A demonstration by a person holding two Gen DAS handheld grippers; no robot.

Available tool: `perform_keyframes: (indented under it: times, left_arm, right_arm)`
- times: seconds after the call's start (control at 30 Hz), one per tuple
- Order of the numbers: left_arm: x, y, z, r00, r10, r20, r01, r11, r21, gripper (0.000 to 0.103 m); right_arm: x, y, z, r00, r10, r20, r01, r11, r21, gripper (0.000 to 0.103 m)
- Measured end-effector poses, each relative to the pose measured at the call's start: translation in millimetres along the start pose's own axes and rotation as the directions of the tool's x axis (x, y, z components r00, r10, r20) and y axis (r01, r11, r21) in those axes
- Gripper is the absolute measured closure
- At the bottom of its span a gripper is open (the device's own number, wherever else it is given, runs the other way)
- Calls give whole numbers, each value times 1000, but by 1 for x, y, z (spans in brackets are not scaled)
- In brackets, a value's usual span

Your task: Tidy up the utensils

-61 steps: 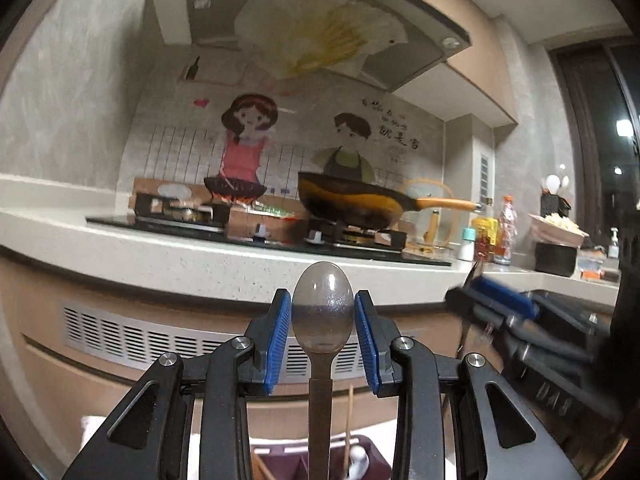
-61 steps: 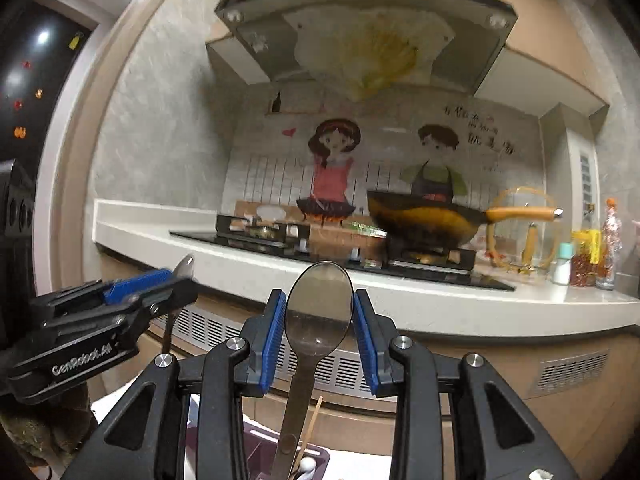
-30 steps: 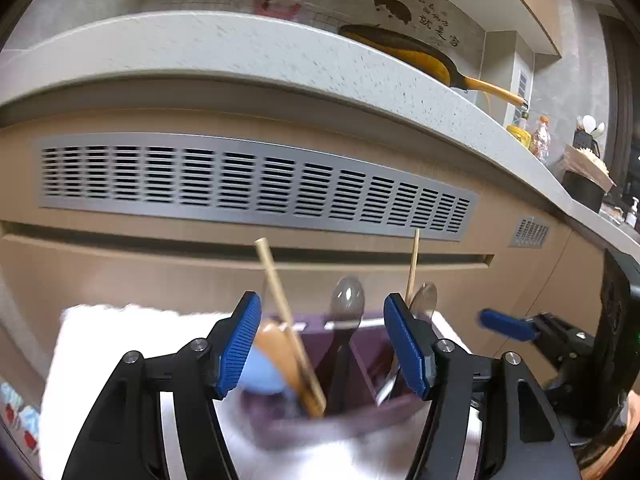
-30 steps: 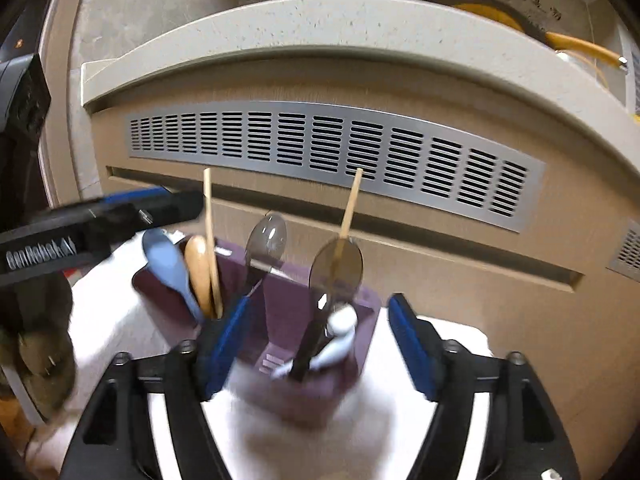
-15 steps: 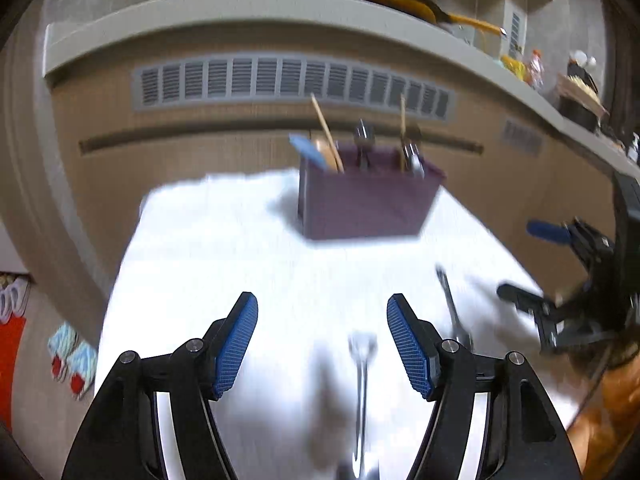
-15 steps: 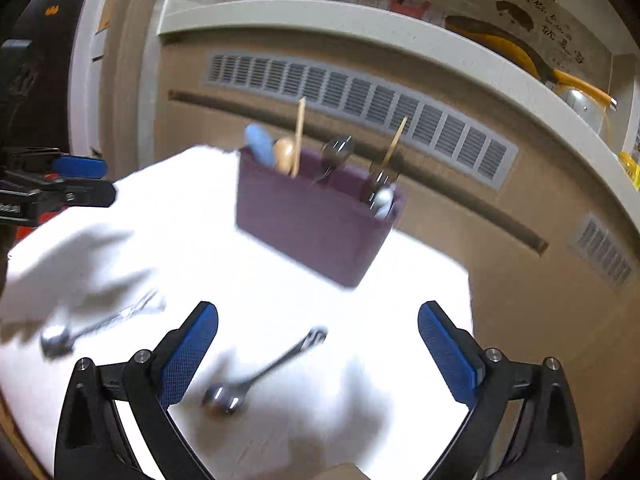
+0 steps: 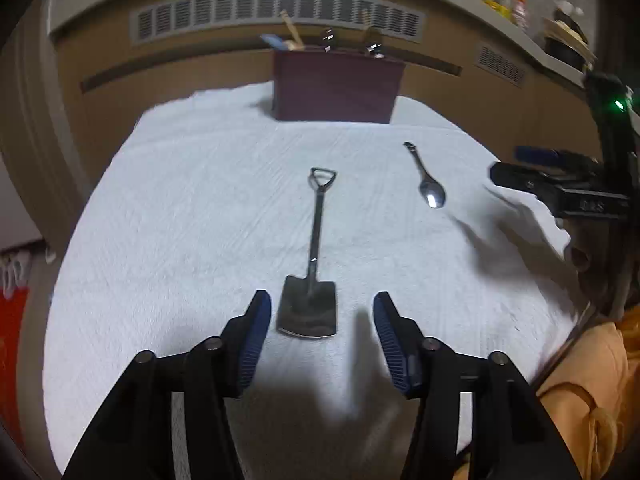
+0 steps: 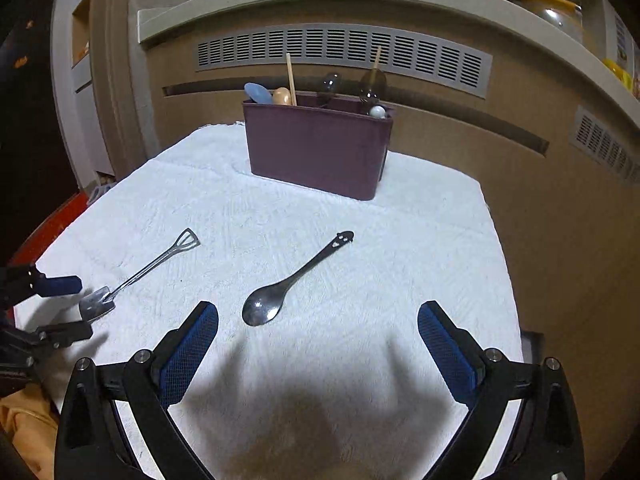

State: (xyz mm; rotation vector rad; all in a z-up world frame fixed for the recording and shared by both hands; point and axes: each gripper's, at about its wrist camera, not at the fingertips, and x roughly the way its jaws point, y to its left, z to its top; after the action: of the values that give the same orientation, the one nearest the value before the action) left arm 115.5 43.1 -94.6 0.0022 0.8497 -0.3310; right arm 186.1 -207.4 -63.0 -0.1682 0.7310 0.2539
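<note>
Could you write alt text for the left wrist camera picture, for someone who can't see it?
A small shovel-shaped metal spoon lies on a white towel, its blade between the closing blue pads of the left gripper, not yet touched. A round spoon lies to its right, and a dark red utensil holder stands behind.

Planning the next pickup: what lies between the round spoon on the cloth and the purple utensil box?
Only bare white cloth between the round spoon and the purple utensil box, shown clearly in the right wrist view.

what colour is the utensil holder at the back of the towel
Dark purple, a plum or maroon shade. The utensil holder shows best in the right wrist view.
</note>
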Motion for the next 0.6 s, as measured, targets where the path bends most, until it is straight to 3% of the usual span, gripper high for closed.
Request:
perform_keyframes:
  times: [0.07,0.23,0.3,0.33,0.5,0.6]
  left_arm:
    - [8,6,1,1000,1,-23,-1,1000,-19,57]
    - [10,-4,1,999,37,-20,-36,997,73,57]
    - [9,-5,2,999,50,-7,-49,996,74,70]
    - [8,-4,3,999,54,-4,-54,996,69,70]
    - [-22,-4,19,991,89,102,-94,994,48,70]
    - [-48,-12,34,976,91,196,-107,992,71,71]
  right_arm:
    - [0,-2,-3,1000,3,-7,-3,1000,13,4]
    - [0,-7,-9,1000,8,-16,-7,999,47,4]
    - [3,-10,-9,1000,11,-22,-9,998,62,4]
    - [3,-12,-10,1000,9,-24,-8,998,68,4]
    - [-2,-14,-10,1000,0,-12,1,997,78,4]
    - [-6,-15,-9,1000,2,0,-2,997,79,4]
